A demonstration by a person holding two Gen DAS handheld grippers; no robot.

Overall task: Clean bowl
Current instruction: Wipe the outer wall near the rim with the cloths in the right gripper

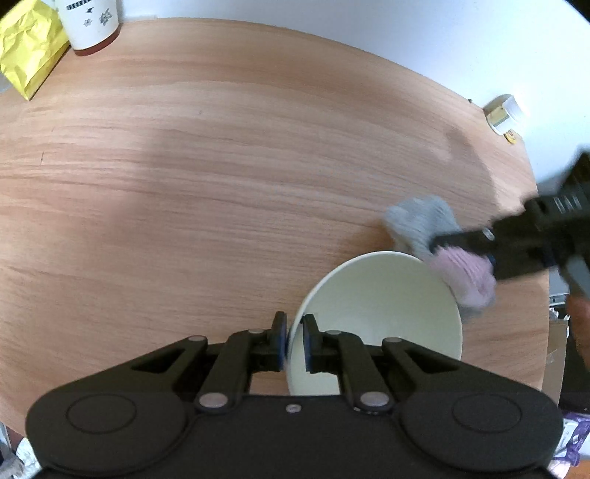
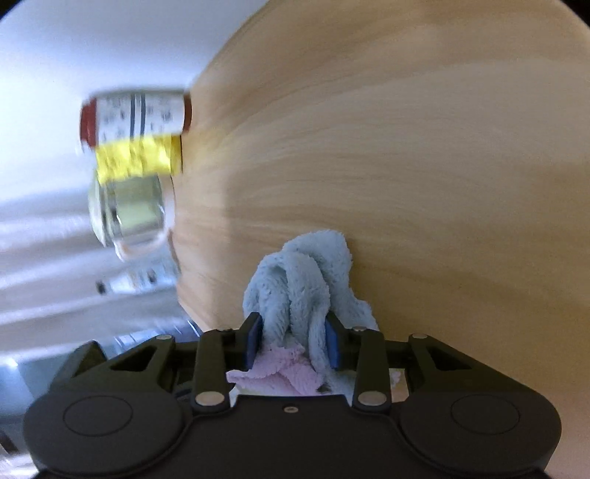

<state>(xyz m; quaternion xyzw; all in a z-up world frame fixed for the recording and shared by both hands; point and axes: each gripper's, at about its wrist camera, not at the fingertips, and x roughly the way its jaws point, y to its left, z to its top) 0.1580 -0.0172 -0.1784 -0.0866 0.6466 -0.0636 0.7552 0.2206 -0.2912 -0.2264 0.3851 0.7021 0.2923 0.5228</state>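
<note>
A white bowl (image 1: 379, 313) is held tilted over the wooden table (image 1: 221, 165). My left gripper (image 1: 293, 341) is shut on the bowl's near rim, one finger inside and one outside. My right gripper (image 2: 293, 342) is shut on a fluffy cloth (image 2: 298, 280), grey-blue with a pink part. In the left wrist view the cloth (image 1: 442, 243) and the right gripper (image 1: 461, 245) are at the bowl's far right rim, and the cloth touches the rim's outer edge. That view is blurred there.
A white cup with a dark red base (image 1: 92, 22) and a yellow packet (image 1: 29, 51) stand at the table's far left. A small white jar (image 1: 503, 114) sits at the far right edge. A clear glass jar (image 2: 129, 217) shows blurred beside cup and packet.
</note>
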